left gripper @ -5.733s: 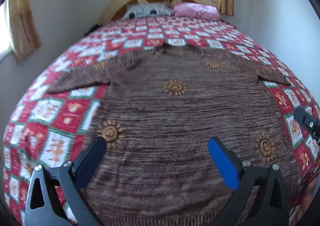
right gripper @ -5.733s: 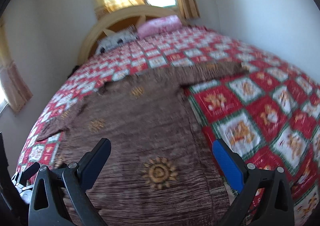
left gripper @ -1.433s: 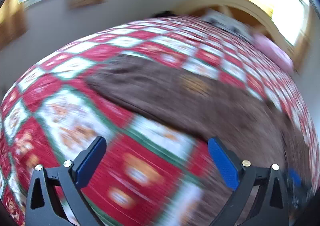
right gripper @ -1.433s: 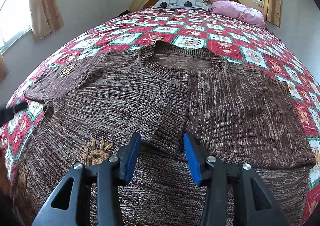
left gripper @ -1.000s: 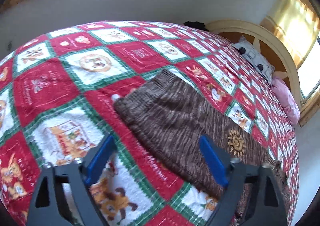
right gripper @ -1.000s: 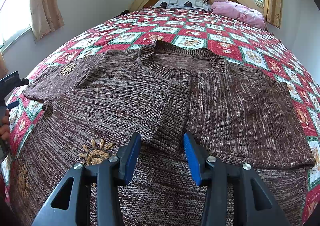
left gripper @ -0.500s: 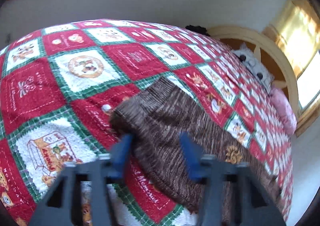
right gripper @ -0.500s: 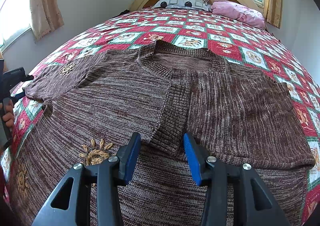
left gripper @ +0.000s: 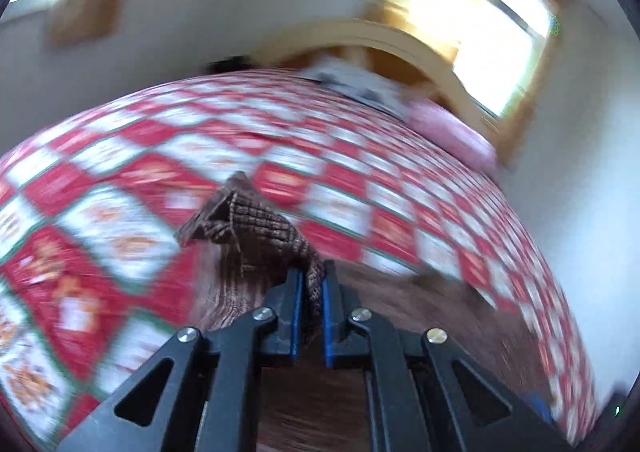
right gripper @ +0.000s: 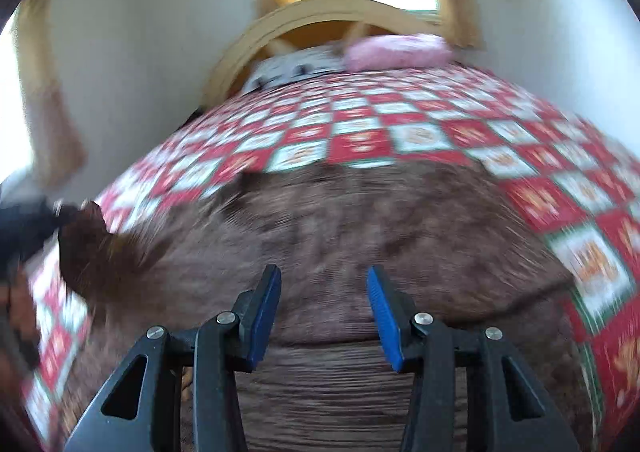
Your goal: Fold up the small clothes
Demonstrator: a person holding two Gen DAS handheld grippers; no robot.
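Observation:
A brown knitted sweater [right gripper: 340,228] lies spread on the bed. My left gripper [left gripper: 311,280] is shut on the ribbed cuff of its left sleeve [left gripper: 248,228], and the cuff stands lifted off the quilt in front of the blue pads. In the right wrist view that raised sleeve [right gripper: 86,248] shows at the far left, with the left gripper [right gripper: 44,218] as a dark blur beside it. My right gripper [right gripper: 324,284] hangs open just above the sweater's body, and nothing lies between its blue pads. Both views are blurred by motion.
A red, white and green patchwork quilt [right gripper: 420,136] covers the bed. A wooden arched headboard [right gripper: 320,16], a grey pillow [right gripper: 288,68] and a pink pillow [right gripper: 396,48] lie at the far end. White walls and curtained windows [left gripper: 500,36] stand close around.
My left gripper has closed on the sleeve cuff and lifted it off the quilt, swinging toward the sweater's body. My right gripper has drawn back off the folded sleeve and rolled.

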